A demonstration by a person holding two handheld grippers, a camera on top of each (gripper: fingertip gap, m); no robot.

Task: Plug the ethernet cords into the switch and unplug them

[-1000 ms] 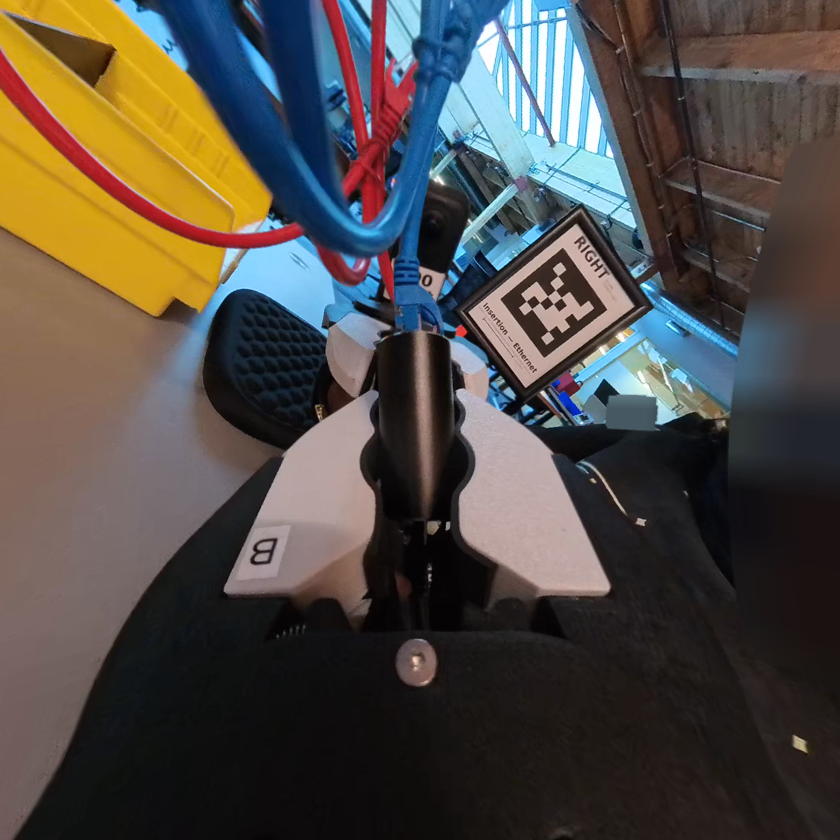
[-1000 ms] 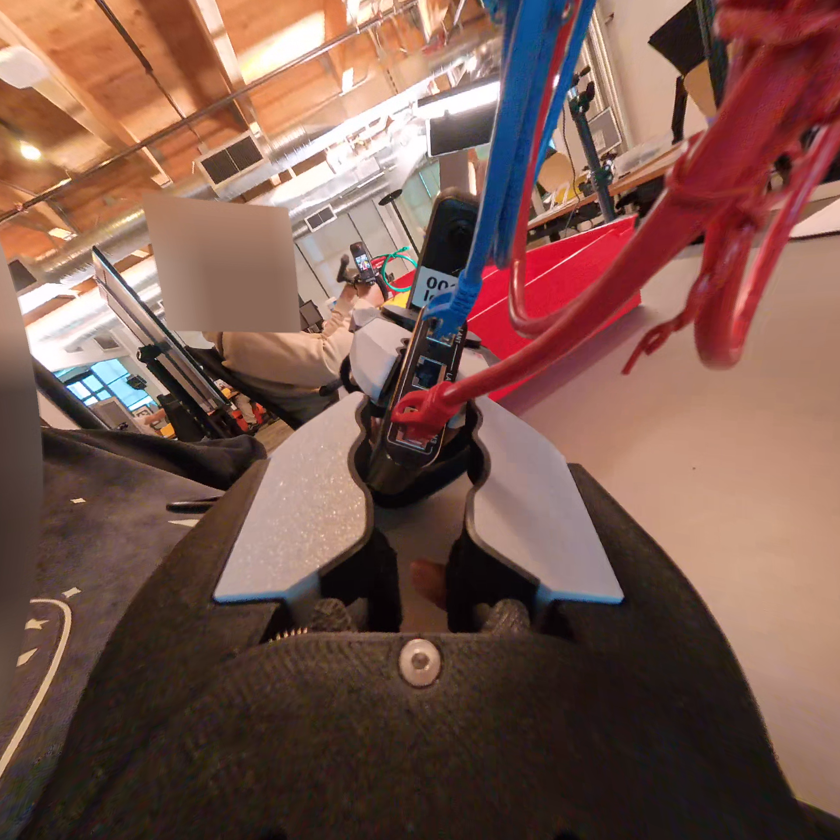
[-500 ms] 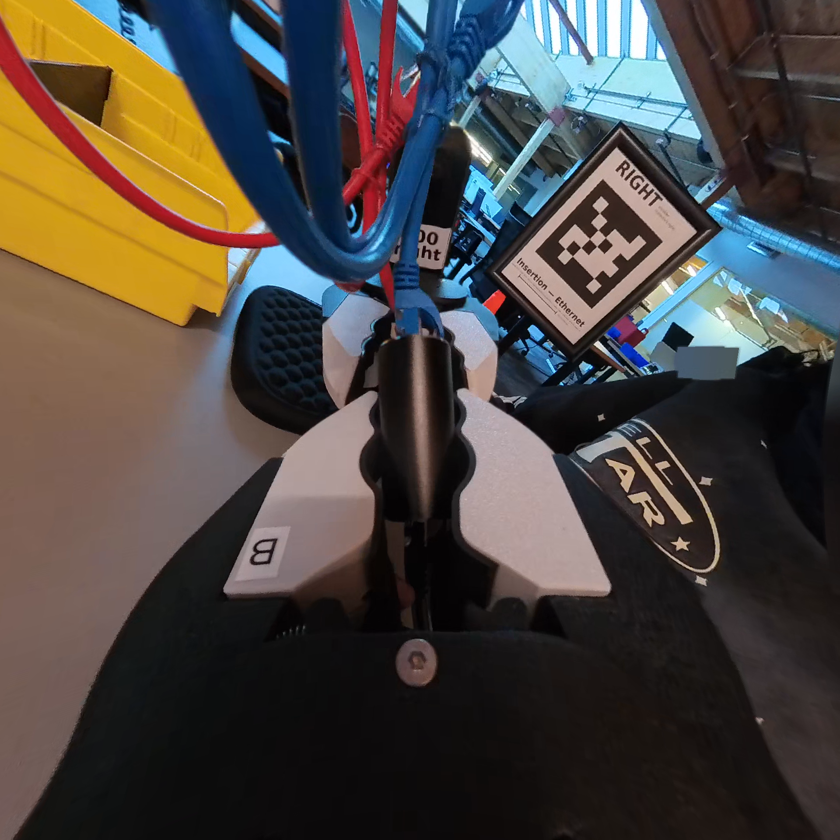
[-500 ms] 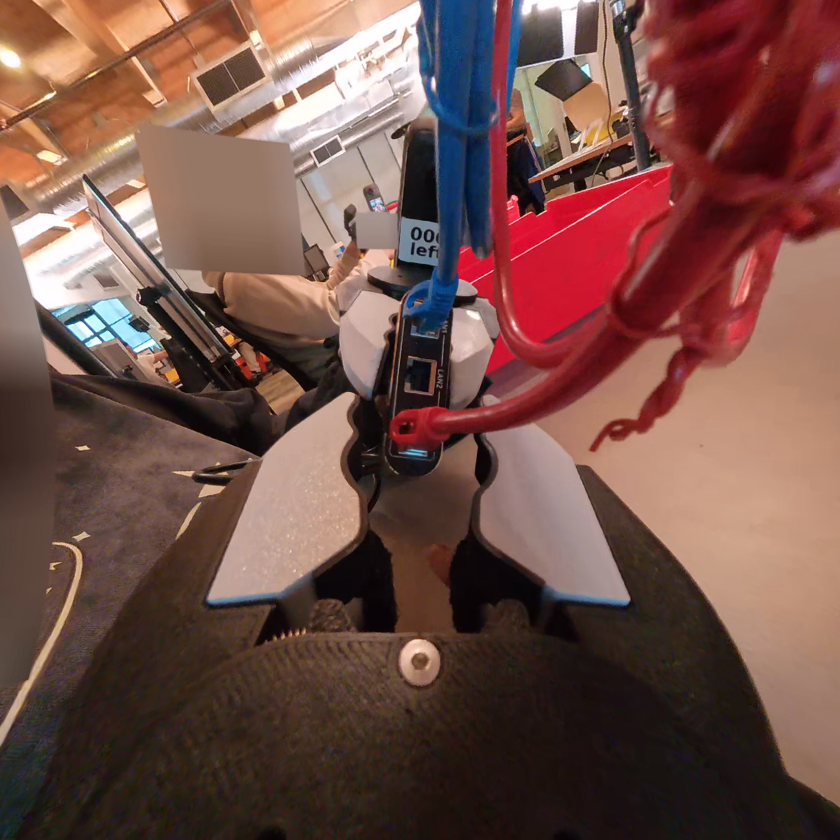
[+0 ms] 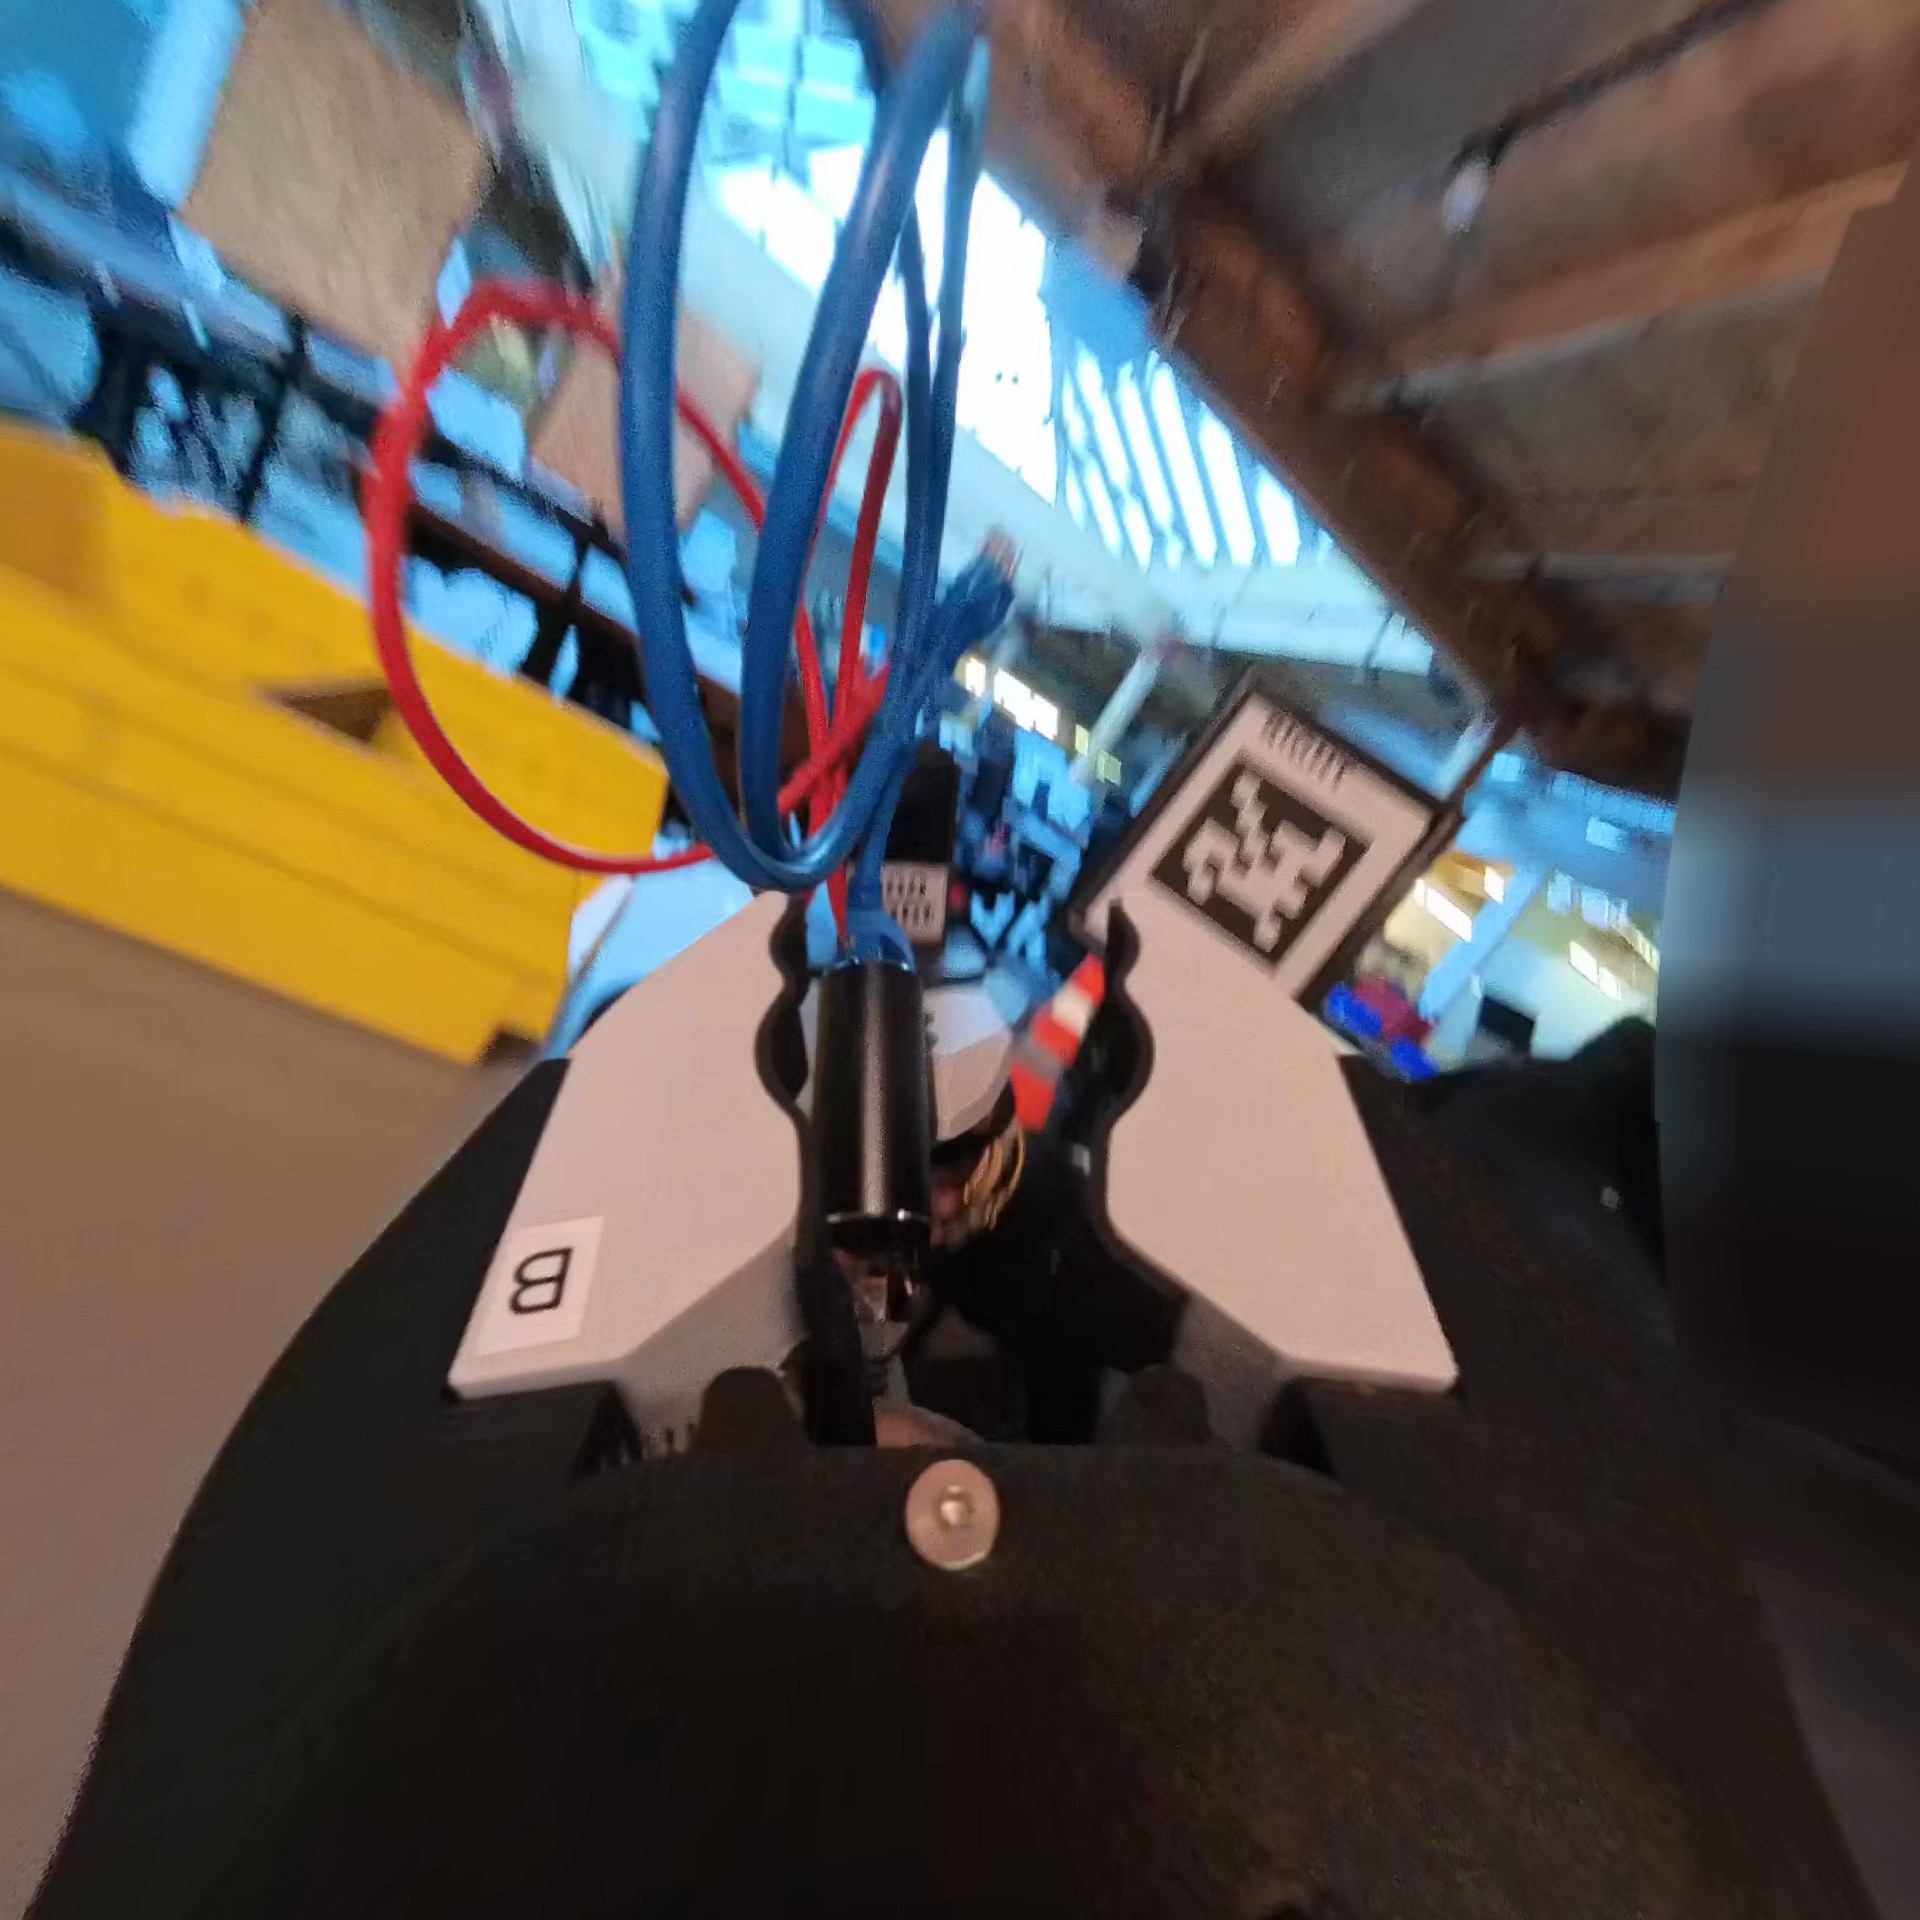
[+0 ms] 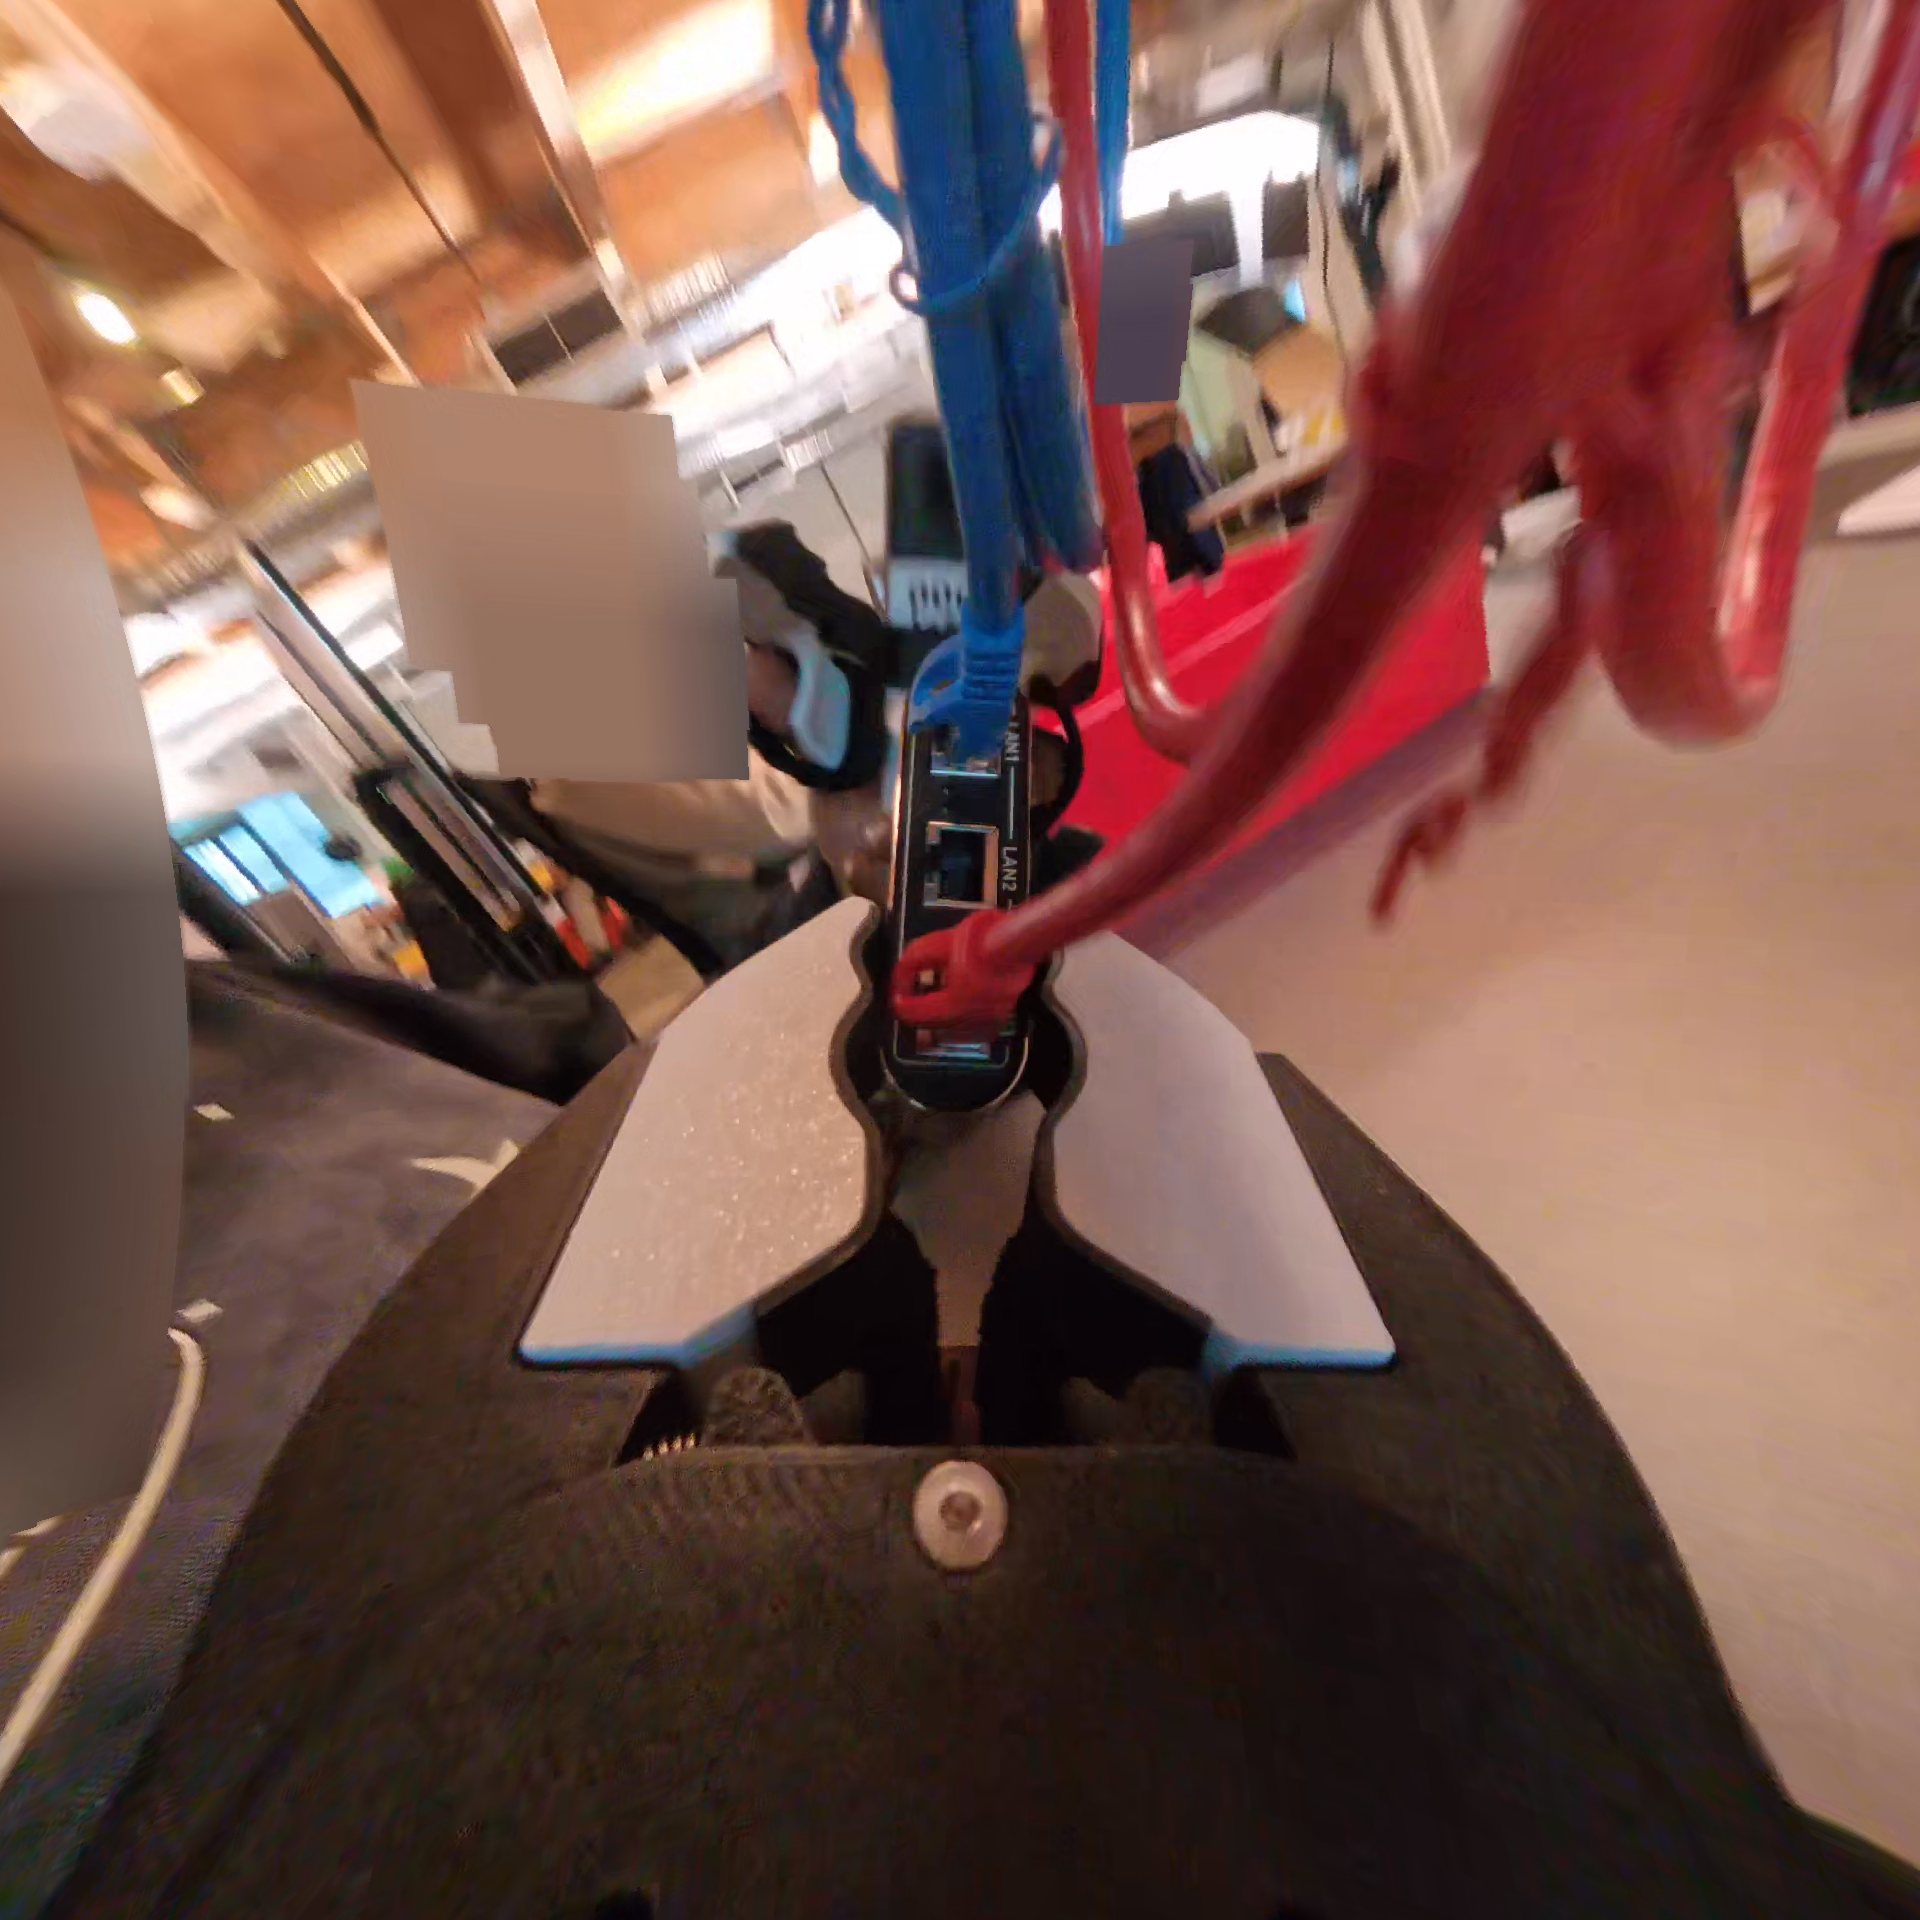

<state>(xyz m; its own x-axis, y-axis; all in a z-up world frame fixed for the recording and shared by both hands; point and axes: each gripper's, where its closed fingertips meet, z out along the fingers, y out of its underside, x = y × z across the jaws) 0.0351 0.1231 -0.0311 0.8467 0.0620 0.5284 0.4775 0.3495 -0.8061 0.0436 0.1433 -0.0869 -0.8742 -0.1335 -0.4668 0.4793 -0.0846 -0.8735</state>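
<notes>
The right gripper [image 6: 956, 997] pinches the lower end of the black switch [image 6: 961, 831], whose top port holds the blue ethernet cord [image 6: 982, 686] and lower port the red ethernet cord [image 6: 961, 977], while the left gripper [image 5: 951, 977] stands spread wide around the switch's far side.

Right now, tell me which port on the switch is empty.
The middle port on the switch: the blue plug sits above it, the red plug below.

Wooden beam ceiling [image 6: 312, 156], yellow bin [image 5: 260, 790] on grey tabletop [image 5: 156, 1143].
</notes>
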